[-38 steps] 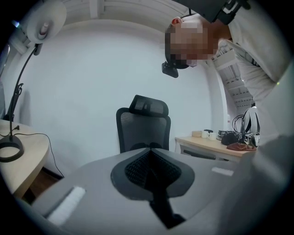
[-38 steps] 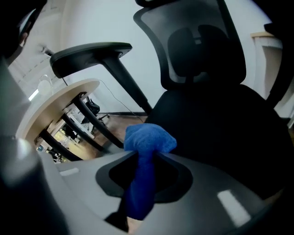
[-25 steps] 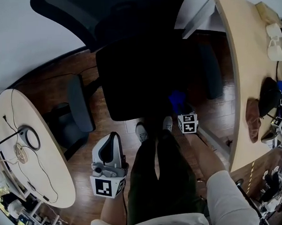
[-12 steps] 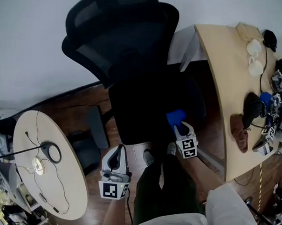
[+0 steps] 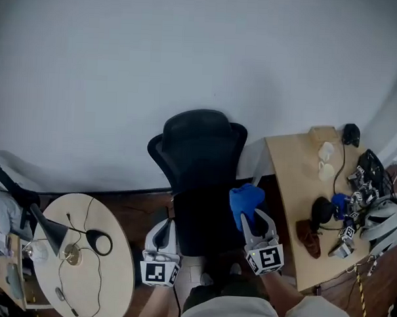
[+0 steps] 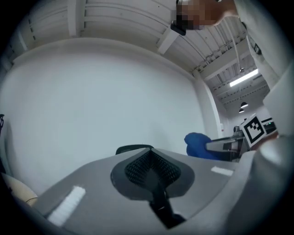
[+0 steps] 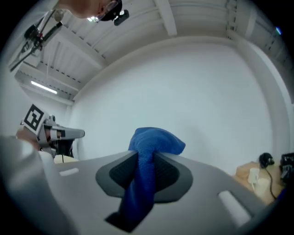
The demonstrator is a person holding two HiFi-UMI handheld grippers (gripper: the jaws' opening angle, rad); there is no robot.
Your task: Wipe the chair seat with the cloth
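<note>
Clamping the blue cloth (image 7: 154,142) between its jaws, your right gripper (image 7: 146,170) points at the white wall (image 7: 193,92). The cloth runs down through the middle of the jaws as a narrow fold and bunches into a rounded clump just past their tips. In the head view that clump (image 5: 245,200) shows over the right side of the chair seat (image 5: 199,223), just beside the black chair back (image 5: 199,145), and your right gripper (image 5: 255,221) points away from you. Whether the cloth touches the seat cannot be told. Your left gripper (image 5: 161,233) is near the seat's left front edge. Its own view shows its jaws (image 6: 151,169) pressed together with nothing between them, and the cloth (image 6: 200,144) off to their right. The wooden worktop (image 5: 292,185) stands to your right of the chair.
</note>
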